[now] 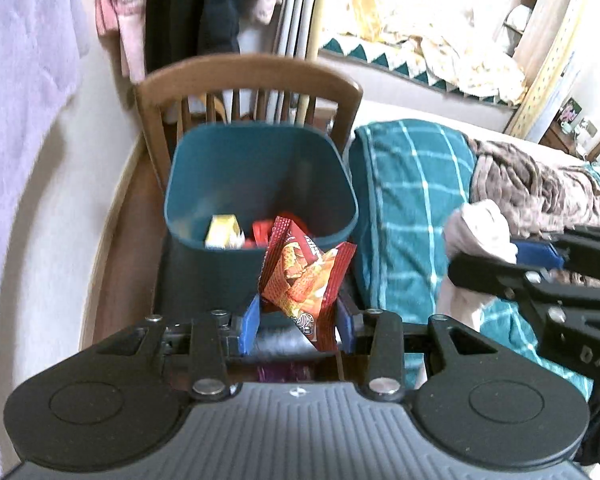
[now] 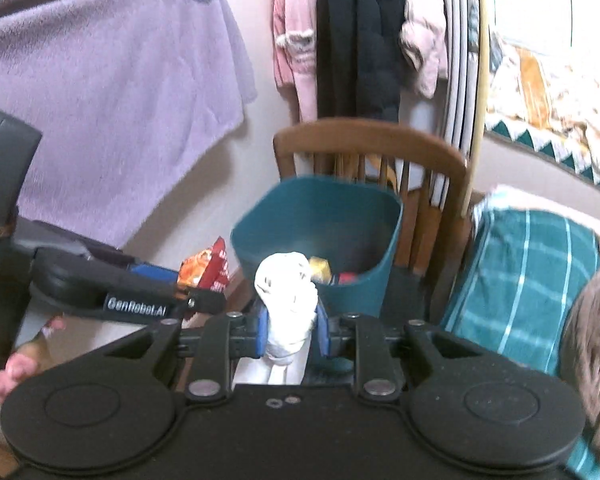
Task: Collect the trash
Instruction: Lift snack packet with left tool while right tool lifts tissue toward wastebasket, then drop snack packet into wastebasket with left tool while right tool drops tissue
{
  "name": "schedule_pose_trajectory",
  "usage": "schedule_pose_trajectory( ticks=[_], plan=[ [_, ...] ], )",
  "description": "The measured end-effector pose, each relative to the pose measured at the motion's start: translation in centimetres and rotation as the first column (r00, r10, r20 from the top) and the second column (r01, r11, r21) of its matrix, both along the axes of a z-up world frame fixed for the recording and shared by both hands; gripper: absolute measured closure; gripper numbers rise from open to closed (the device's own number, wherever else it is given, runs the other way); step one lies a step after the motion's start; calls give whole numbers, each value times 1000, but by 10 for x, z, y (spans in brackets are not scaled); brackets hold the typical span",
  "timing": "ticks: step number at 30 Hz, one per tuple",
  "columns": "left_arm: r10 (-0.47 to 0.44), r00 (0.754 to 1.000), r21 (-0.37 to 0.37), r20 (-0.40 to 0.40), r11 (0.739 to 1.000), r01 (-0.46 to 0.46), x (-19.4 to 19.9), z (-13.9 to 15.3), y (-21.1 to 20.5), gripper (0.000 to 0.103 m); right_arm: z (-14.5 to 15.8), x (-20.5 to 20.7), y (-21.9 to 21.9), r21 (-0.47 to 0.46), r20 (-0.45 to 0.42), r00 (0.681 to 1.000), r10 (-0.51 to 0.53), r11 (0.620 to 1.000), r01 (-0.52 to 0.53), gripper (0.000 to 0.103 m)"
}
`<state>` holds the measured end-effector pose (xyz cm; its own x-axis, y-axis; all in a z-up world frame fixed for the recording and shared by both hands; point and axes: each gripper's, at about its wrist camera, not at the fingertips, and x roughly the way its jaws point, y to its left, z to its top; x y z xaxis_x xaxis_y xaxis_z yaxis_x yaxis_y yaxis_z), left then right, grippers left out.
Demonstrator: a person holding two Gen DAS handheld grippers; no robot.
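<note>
With a crinkled red snack wrapper (image 1: pixel 300 280) clamped in the left gripper (image 1: pixel 296 320) and a crumpled white tissue wad (image 2: pixel 288 300) in the right gripper (image 2: pixel 290 330), both just short of the teal plastic bin (image 1: pixel 260 184), the carrying step was judged underway, with release above its opening called for next

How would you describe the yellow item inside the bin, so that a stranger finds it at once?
Start at the brown wooden chair by the wall; the teal plastic bin stands in front of it. At the bin's bottom lies a small yellow carton, left of the red wrappers. It is the only yellow thing there.
</note>
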<state>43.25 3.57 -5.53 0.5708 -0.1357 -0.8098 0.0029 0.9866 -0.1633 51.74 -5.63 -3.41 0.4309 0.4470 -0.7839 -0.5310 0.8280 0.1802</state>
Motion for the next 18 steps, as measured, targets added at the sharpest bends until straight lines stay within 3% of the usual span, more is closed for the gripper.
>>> schedule_pose_trajectory(
  ticks=[5,9,18],
  plan=[
    [-48,998,31,27,998,48,41,5,15,64,9,39,22,-24,62,998,-11,1000,13,80],
    [-101,995,37,3,994,101,86,-7,30,64,3,78,43,-58,95,994,-47,997,52,80],
    [-254,961,89,-108,961,264,183,-56,49,64,-61,172,82,-143,56,986,-157,976,163,80]
  ],
)
